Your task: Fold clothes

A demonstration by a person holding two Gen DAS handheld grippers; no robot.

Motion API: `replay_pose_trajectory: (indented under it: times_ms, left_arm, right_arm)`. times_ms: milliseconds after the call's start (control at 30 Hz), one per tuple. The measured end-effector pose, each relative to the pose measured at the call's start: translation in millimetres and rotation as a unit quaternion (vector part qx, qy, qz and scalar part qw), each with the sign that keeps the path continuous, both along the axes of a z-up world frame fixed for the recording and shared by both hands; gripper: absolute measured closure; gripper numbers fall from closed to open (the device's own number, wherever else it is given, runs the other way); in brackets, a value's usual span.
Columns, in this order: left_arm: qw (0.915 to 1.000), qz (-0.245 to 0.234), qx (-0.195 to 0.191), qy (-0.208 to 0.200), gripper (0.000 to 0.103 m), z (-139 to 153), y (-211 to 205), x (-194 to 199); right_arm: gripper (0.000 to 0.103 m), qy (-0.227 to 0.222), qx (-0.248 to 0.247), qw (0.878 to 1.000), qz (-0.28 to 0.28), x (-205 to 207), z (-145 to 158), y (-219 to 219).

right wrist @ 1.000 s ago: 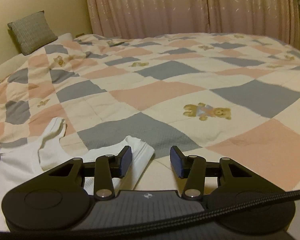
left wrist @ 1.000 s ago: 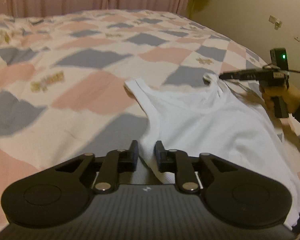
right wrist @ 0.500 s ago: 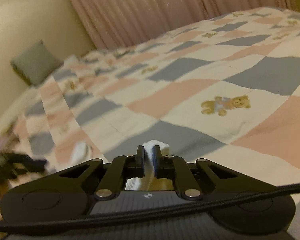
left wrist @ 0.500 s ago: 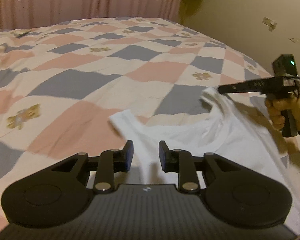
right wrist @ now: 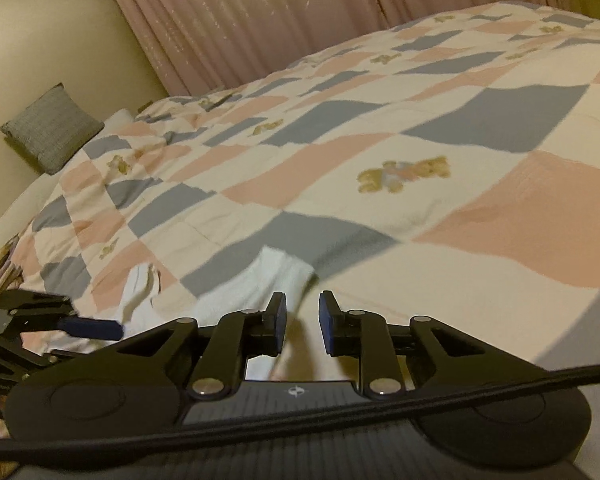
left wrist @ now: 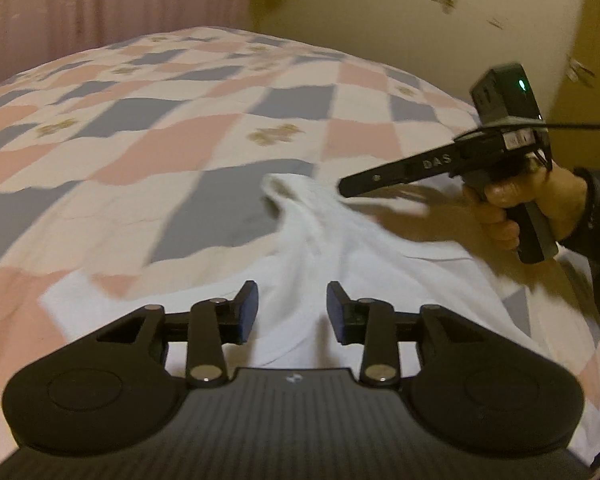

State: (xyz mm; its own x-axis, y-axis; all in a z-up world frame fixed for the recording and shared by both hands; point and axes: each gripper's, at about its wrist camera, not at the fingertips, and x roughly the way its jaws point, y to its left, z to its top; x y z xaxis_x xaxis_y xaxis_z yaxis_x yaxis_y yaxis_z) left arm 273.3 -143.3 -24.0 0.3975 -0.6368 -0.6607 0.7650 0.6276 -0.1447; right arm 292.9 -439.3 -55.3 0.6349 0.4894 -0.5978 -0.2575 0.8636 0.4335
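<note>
A white tank top (left wrist: 380,264) is seen spread on a bed under a pink, grey and cream checked quilt (left wrist: 172,152), with pink curtains (right wrist: 300,12) hung behind and a grey cushion (right wrist: 52,128) propped against the wall at far left of the right wrist view. In the left wrist view the left tool (left wrist: 292,308) is held low over the garment's near edge, its fingers apart with white cloth lying between and beneath them, nothing gripped. Farther right, the right tool (left wrist: 342,190) is held level by a fisted hand (left wrist: 528,204) on its grip, its tip touching a bunched shoulder strap (left wrist: 284,196). Seen from its own camera, the right tool (right wrist: 302,320) is parted by a narrow gap, the strap (right wrist: 268,280) lying just ahead and left of the tips, unclamped.
</note>
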Motion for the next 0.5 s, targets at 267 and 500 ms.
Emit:
replay_pose_trajectory:
  times_ms: [267,500]
  left_arm:
    - [0.9991,-0.029,0.031,0.009,0.096,-12,-31,4]
    - [0.9997,0.007,0.021,-0.008,0.096,2,-1,2]
  right_arm:
    - [0.071,-0.005,0.001,1.0,0.023,-19,0,3]
    - [0.07,-0.014,-0.001,0.999,0.05,-26,6,17]
